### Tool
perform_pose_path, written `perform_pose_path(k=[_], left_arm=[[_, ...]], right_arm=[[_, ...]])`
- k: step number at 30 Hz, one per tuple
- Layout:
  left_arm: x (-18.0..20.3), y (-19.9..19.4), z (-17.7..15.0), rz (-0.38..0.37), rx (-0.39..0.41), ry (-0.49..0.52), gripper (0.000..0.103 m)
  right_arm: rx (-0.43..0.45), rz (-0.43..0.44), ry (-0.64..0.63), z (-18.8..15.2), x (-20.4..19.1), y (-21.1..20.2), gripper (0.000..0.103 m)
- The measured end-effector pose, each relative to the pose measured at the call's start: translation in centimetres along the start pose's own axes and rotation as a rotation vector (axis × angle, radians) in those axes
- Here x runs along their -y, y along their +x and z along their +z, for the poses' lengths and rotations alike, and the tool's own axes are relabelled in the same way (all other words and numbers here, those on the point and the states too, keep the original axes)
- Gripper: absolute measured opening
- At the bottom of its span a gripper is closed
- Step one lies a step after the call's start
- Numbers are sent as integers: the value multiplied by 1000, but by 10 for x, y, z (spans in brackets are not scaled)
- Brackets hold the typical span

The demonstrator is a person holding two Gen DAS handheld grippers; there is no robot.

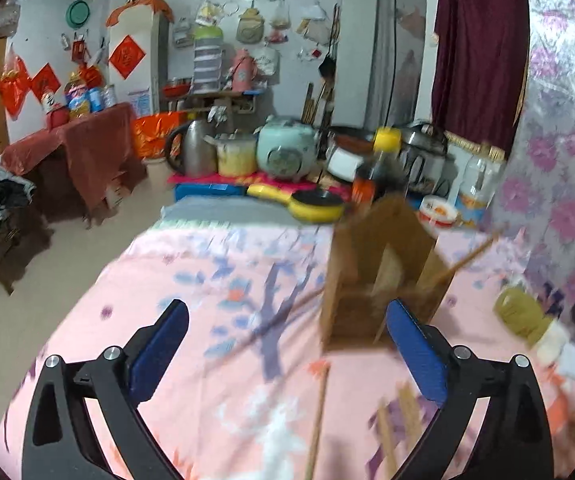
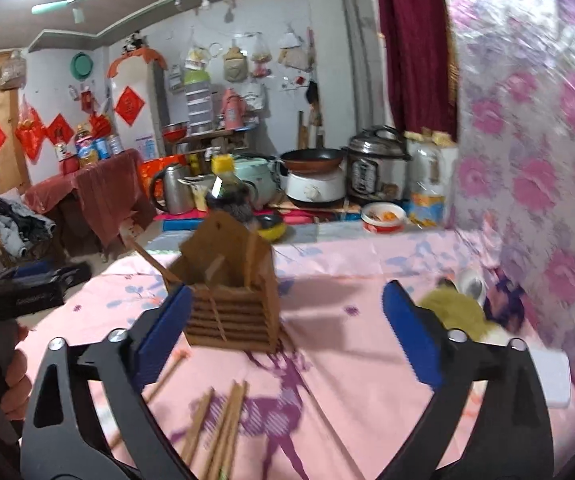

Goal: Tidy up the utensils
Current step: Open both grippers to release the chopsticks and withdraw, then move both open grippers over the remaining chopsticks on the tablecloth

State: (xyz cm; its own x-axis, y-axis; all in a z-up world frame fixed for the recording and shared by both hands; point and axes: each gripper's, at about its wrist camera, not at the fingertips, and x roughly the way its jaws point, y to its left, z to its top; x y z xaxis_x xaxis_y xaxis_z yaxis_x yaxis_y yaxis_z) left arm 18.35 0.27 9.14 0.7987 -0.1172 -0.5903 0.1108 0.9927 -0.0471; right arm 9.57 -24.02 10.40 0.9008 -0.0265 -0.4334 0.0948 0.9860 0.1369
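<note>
A brown wooden utensil holder (image 1: 379, 276) (image 2: 231, 292) stands upright on the pink flowered cloth (image 1: 215, 280) (image 2: 347, 320), with a chopstick (image 1: 467, 260) sticking out of it at a slant. Several loose wooden chopsticks (image 2: 223, 428) (image 1: 319, 416) lie on the cloth in front of the holder. My left gripper (image 1: 287, 344) is open just short of the holder, nothing between its blue pads. My right gripper (image 2: 287, 332) is open too, above the loose chopsticks, with its left pad next to the holder's front corner.
A green and white item (image 1: 523, 316) (image 2: 455, 312) lies right of the holder by the flowered wall. Behind the cloth stand a dark sauce bottle (image 1: 375, 168), a yellow pan (image 1: 315, 204), kettle, cookers and a bowl (image 2: 383, 216). A hand (image 2: 15, 380) shows at the left edge.
</note>
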Motion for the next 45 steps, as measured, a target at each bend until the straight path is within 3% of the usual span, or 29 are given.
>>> perform_pose_path(k=[6, 9, 12, 18, 24, 31, 33, 36, 37, 38, 39, 42, 45], left_arm=[[-22, 12, -80, 28, -153, 1, 97], [-30, 17, -106, 52, -259, 3, 97], [-40, 14, -119, 16, -295, -33, 97], [-50, 18, -121, 47, -323, -78, 97], [-61, 27, -121, 22, -368, -136, 97], [-54, 28, -122, 30, -368, -103, 97], [-50, 27, -123, 41, -363, -83, 97], [-46, 27, -123, 53, -361, -58, 97], [-45, 27, -123, 54, -362, -53, 97], [-44, 28, -124, 56, -363, -45, 97], [-43, 27, -124, 57, -363, -39, 97], [-42, 26, -124, 69, -355, -27, 97], [-40, 26, -124, 75, -352, -19, 97]], right_arm=[[-165, 78, 120, -56, 28, -1, 94], [-244, 101, 117, -79, 30, 0, 94], [-274, 121, 82, -92, 23, -4, 94], [-413, 151, -85, -119, -10, 6, 93], [-474, 135, -233, -136, -33, 11, 90], [-498, 120, -417, -155, -58, 8, 89], [-501, 115, -413, -154, -55, 9, 89], [-478, -50, -372, -145, -33, 21, 88], [-482, -82, -345, -143, -25, 25, 80], [-489, -85, -284, -138, -11, 28, 69], [-496, -54, -225, -134, -1, 27, 66], [-476, 30, -126, -125, 13, 20, 64], [-483, 87, -125, -126, 11, 15, 61]])
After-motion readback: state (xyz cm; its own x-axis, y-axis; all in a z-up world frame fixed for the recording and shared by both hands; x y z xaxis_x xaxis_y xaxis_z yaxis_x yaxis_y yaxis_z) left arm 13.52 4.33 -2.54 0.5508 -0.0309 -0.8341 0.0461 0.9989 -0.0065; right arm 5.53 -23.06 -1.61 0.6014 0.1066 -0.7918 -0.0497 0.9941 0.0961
